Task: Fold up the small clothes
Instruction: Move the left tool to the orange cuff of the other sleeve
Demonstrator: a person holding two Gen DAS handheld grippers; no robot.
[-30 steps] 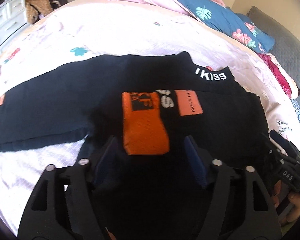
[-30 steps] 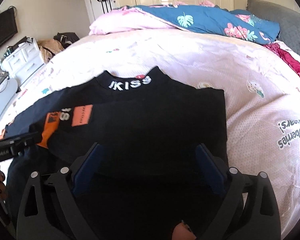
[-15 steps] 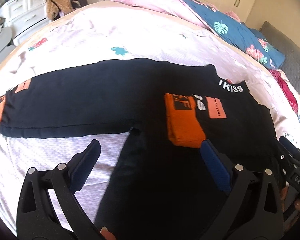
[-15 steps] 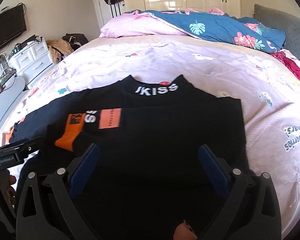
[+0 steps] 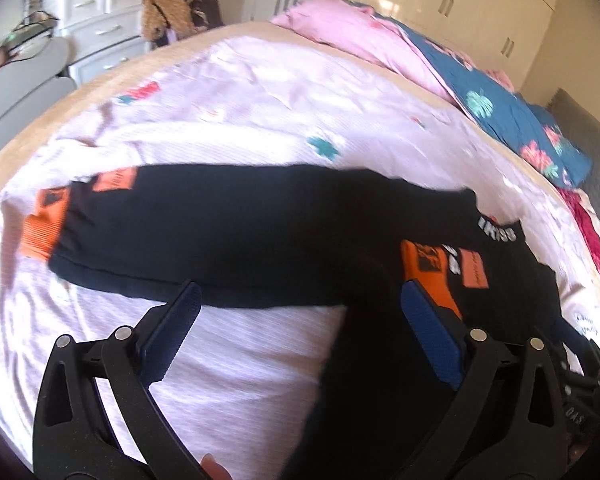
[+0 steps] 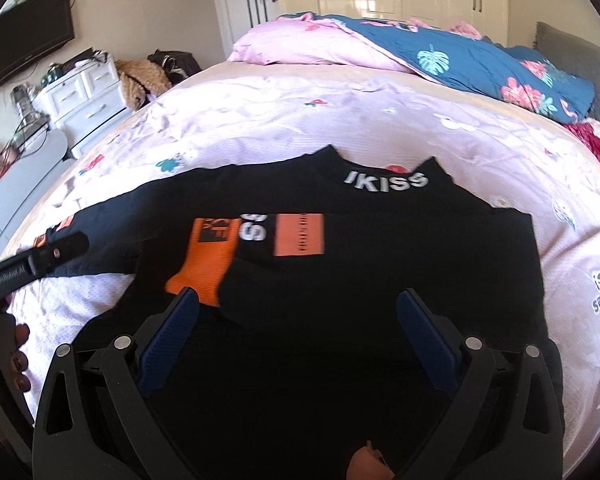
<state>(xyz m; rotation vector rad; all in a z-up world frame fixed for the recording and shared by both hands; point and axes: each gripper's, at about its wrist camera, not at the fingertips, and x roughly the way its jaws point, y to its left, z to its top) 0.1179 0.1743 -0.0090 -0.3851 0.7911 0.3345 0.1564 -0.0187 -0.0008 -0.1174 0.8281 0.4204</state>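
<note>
A black long-sleeved top with white "IKISS" lettering at the collar lies flat on the bed. One sleeve is folded across the chest, its orange cuff pointing toward me. The other sleeve lies stretched out to the left, ending in an orange cuff. My left gripper is open and empty, above the stretched sleeve's lower edge. My right gripper is open and empty, above the top's lower body. The left gripper's body shows at the left of the right wrist view.
The pink floral bedsheet covers the bed. A pink and blue duvet is piled at the far end. A red cloth lies at the right edge. A white drawer unit and a grey surface stand to the left.
My left gripper opened and swung left, from over the folded orange cuff to the stretched sleeve. My right gripper backed off a little and stayed open.
</note>
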